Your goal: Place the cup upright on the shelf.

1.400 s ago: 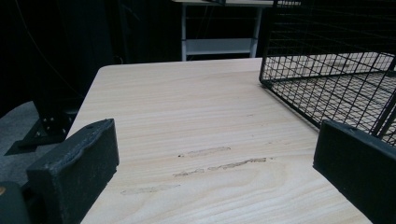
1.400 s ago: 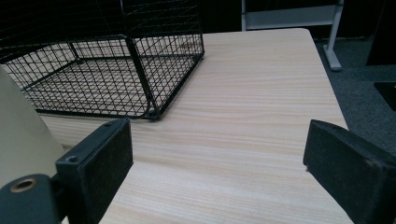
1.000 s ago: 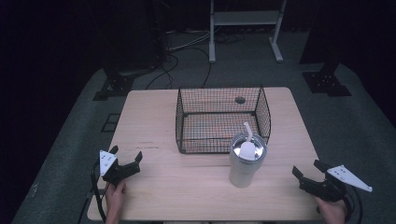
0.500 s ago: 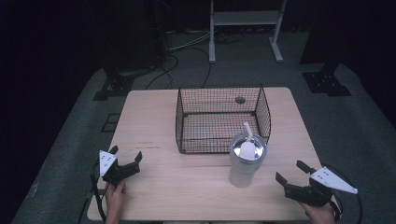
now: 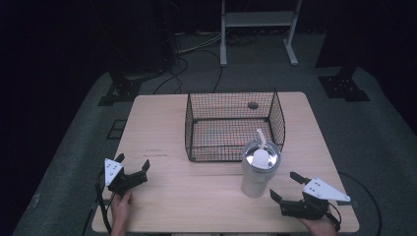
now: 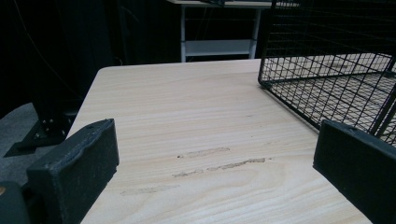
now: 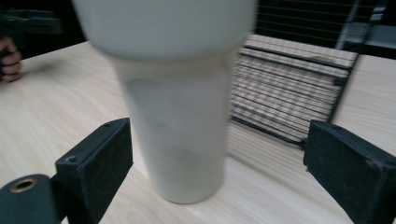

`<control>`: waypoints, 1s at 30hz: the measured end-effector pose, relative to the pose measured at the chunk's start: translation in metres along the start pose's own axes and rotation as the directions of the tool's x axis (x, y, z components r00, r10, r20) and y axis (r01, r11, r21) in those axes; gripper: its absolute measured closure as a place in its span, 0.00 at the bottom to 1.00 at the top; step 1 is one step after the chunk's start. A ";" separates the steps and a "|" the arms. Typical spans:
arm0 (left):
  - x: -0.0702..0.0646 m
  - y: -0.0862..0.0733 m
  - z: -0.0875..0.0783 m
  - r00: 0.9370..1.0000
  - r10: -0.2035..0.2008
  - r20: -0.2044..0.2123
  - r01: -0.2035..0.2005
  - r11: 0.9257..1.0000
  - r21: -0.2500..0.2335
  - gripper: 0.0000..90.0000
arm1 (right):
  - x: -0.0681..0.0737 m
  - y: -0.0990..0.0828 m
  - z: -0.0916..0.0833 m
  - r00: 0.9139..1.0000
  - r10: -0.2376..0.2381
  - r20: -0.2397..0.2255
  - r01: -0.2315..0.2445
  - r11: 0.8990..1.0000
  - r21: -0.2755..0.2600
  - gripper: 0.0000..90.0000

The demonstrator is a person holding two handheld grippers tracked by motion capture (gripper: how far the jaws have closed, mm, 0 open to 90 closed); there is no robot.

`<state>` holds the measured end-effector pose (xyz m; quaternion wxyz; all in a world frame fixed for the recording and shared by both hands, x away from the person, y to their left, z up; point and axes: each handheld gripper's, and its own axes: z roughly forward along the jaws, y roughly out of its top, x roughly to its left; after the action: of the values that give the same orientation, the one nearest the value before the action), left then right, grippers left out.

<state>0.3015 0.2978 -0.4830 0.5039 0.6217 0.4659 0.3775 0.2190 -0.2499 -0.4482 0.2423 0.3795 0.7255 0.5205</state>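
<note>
Both grippers, left gripper (image 5: 132, 169) and right gripper (image 5: 286, 187), are held released low in frame. Centrally, an upright tumbler (image 5: 259, 168) with straw (image 5: 261, 137) is seen before an empty wire basket (image 5: 234, 124).

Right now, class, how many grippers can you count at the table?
2: the left gripper sits near the table's front left corner, the right gripper at the front right, beside the tumbler.

Left gripper (image 6: 219, 163) over bare wood

Its jaws stand wide apart above the table (image 6: 187, 116); a wire basket (image 6: 336, 60) sits at upper right.
</note>
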 end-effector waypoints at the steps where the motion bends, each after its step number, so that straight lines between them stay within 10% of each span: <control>1: 0.000 0.000 0.000 1.000 0.000 0.000 0.000 1.000 0.000 0.00 | 0.001 0.000 0.002 1.000 -0.003 -0.012 0.003 1.000 0.001 0.08; 15: 0.000 0.000 0.000 1.000 0.005 0.001 -0.005 1.000 -0.001 0.00 | 0.003 0.011 0.026 0.989 -0.028 -0.145 0.031 0.999 0.024 0.07; 30: 0.000 0.000 0.000 1.000 0.007 0.001 -0.007 1.000 0.000 0.00 | -0.002 0.020 0.044 0.980 -0.055 -0.191 0.060 0.998 0.025 0.04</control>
<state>0.3014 0.2975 -0.4830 0.5030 0.6235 0.4635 0.3788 0.2587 -0.2229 -0.4442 0.1810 0.3105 0.7638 0.5361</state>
